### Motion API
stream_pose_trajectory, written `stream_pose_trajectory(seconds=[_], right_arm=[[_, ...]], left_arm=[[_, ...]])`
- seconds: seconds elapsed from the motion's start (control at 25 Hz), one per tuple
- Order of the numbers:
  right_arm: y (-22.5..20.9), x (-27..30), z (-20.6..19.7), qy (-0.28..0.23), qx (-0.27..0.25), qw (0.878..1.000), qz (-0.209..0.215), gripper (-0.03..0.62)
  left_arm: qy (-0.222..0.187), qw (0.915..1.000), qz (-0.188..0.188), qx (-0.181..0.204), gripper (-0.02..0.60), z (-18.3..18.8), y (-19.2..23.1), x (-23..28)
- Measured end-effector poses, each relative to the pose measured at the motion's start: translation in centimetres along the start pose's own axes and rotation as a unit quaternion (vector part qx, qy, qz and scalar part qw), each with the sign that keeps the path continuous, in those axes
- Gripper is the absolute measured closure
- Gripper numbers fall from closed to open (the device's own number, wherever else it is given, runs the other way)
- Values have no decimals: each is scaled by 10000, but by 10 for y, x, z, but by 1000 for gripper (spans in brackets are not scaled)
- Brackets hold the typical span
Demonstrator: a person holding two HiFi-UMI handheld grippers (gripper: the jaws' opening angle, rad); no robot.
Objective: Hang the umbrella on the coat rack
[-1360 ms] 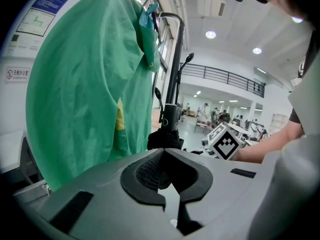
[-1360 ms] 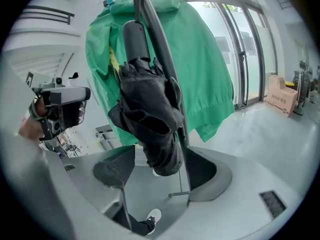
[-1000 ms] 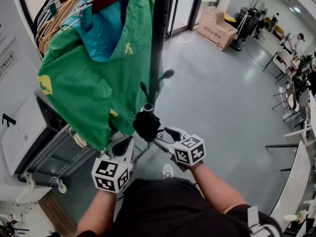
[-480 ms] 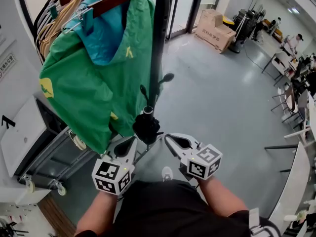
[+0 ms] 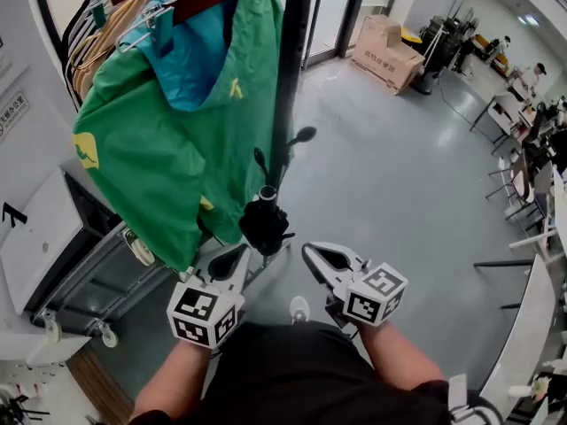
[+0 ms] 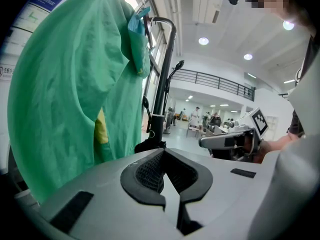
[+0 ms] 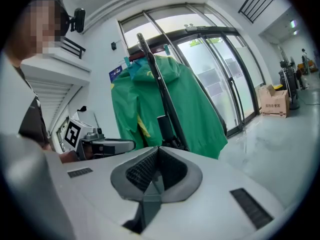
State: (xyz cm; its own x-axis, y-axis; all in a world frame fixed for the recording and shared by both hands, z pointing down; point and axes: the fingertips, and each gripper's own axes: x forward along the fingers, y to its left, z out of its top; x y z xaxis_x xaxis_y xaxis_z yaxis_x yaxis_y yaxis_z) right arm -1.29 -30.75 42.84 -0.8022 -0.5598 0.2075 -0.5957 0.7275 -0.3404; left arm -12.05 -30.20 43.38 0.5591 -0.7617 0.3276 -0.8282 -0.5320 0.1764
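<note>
only head view: cart (image 5: 97, 277) beside coat rack (image 5: 288, 87)

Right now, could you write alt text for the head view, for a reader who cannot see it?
A folded black umbrella hangs at the black coat rack pole, beside a green jacket. Below it, the left gripper and right gripper point toward it, fingers shut and empty.
</note>
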Motion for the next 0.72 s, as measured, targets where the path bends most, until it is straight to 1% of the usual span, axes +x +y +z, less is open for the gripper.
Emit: stream_pose_trajectory(seconds=[0.16, 0.44, 0.72], right_arm=[[1, -2, -2, -11, 11, 10000, -29, 582], [-6, -4, -9, 91, 14, 9997, -231, 582], [-4, -1, -11, 139, -29, 9996, -233, 583]], left_arm=[[29, 10000, -29, 14, 566, -1, -1, 0], [27, 10000, -53, 41, 566, 0, -2, 0], [7, 10000, -41, 36, 565, 2, 0, -1]])
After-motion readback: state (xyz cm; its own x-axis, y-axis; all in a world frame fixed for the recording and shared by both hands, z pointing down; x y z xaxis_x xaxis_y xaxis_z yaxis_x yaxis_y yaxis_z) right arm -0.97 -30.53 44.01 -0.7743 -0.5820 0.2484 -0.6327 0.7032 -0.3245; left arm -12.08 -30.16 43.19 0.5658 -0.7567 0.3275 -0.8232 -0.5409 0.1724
